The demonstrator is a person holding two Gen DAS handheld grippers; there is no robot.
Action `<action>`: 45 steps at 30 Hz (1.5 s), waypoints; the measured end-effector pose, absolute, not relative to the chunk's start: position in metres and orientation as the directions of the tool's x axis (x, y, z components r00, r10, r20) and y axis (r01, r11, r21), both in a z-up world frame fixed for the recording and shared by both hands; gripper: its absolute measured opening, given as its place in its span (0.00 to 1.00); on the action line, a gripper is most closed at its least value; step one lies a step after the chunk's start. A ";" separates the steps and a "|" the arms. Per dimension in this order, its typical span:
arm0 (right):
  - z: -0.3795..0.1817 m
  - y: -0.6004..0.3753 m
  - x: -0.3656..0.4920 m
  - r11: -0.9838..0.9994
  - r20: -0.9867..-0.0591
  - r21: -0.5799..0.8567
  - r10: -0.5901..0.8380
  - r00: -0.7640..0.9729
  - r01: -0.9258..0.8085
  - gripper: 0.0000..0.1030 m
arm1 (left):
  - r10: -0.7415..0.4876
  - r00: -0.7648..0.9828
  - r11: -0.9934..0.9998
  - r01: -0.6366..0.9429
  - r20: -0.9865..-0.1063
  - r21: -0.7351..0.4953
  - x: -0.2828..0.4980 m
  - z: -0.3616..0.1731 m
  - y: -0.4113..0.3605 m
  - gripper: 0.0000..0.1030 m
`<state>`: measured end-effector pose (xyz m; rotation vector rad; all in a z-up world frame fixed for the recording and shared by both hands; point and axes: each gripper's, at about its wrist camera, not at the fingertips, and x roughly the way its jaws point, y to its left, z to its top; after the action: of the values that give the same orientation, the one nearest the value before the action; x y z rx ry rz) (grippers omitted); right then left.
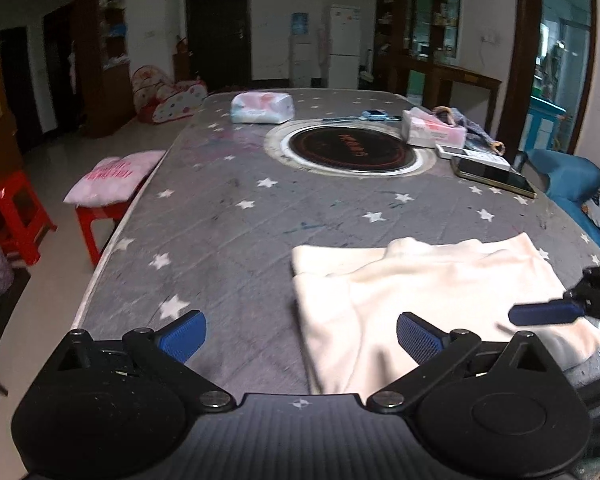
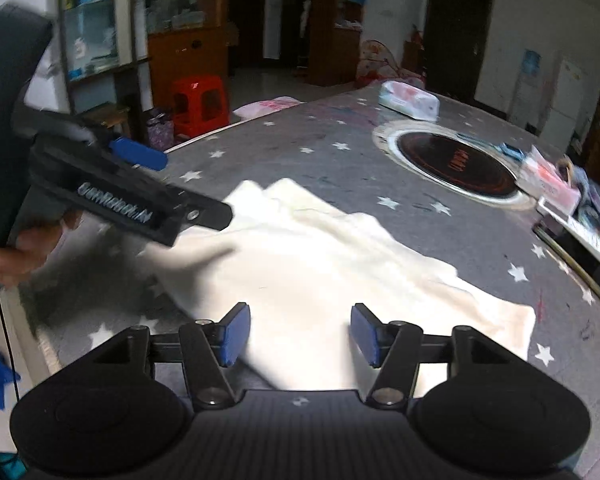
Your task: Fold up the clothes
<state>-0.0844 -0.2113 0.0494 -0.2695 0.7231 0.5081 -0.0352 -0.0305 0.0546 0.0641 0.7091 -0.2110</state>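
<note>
Left wrist view first: your left gripper [image 1: 300, 340] has its blue fingers [image 1: 186, 336] spread really wide, nothing between them but grey star-print table [image 1: 228, 216]. The cream garment [image 1: 432, 296] lies flat on the table at about 3 o'clock from that gripper, folded over itself, its near left edge reaching in beside the right-hand finger. No pad is touching cloth as far as you can see.

From the right wrist view, your right gripper [image 2: 300, 334] has its fingers [image 2: 236, 334] standing apart too, about halfway, hovering over the near edge of the garment [image 2: 324, 264] without pinching it. The left gripper shows at 10 o'clock there, with your hand [image 2: 24, 252] on its handle.

Farther back on the table, around 12 to 2 o'clock, you've got a round black cooktop [image 1: 350, 150], a tissue pack [image 1: 262, 108], a pink box [image 1: 432, 128] and a phone [image 1: 494, 176]. Off the left edge, a pink cushion [image 1: 114, 176] sits on a red stool [image 1: 96, 224].
</note>
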 end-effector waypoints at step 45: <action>0.070 -0.150 -0.094 0.763 -0.613 -0.045 0.489 0.621 -0.645 0.12 | -0.504 0.572 0.729 -0.120 -0.647 -0.674 -0.008 0.027 0.018 0.96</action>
<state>-0.0937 -0.1498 0.0700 -0.2731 0.6171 0.6608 -0.0078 0.0179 0.0273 -0.7437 0.9544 -0.2516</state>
